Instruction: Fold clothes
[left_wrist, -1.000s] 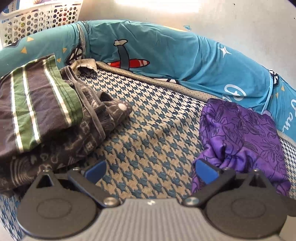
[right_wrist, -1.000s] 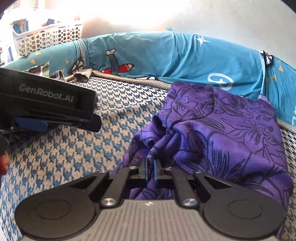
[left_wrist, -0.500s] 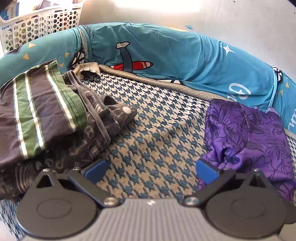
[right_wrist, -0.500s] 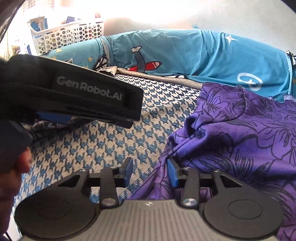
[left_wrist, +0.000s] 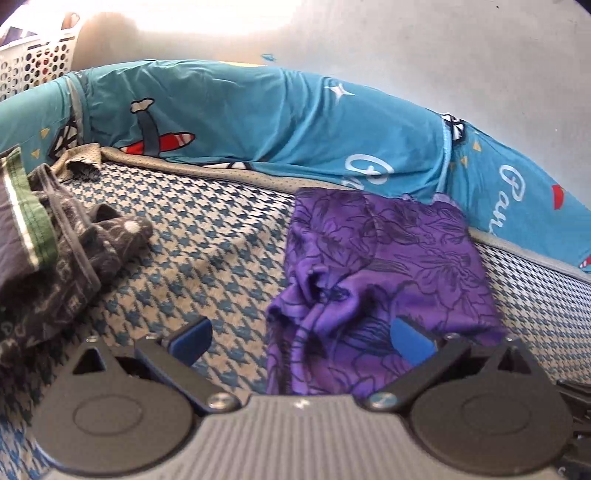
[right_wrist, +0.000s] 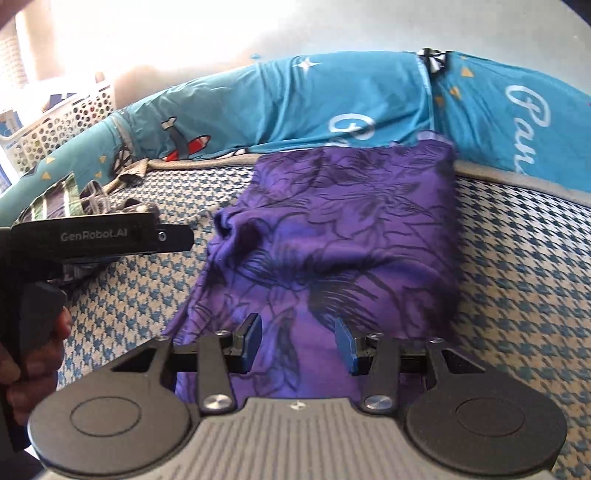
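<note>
A purple floral garment (left_wrist: 384, 266) (right_wrist: 343, 236) lies partly folded on the blue-and-beige houndstooth bed cover (left_wrist: 207, 236), its left side bunched into creases. My left gripper (left_wrist: 301, 338) is open just in front of the garment's crumpled near-left edge, nothing between its blue pads (left_wrist: 192, 336). My right gripper (right_wrist: 297, 341) is open above the garment's near edge, the cloth lying under and between its blue pads (right_wrist: 255, 330) without being pinched. The left gripper's body (right_wrist: 103, 236) shows at the left of the right wrist view, held by a hand (right_wrist: 33, 354).
A pile of dark patterned and green-striped clothes (left_wrist: 55, 251) (right_wrist: 62, 199) sits at the left. Long teal cartoon-print bolsters (left_wrist: 277, 114) (right_wrist: 332, 99) run along the far side by the wall. A white perforated laundry basket (left_wrist: 33, 62) (right_wrist: 55, 125) stands at the far left.
My right gripper let go of the purple garment and opened wide. The garment now lies flatter. The left gripper shifted right, toward the garment's crumpled edge.
</note>
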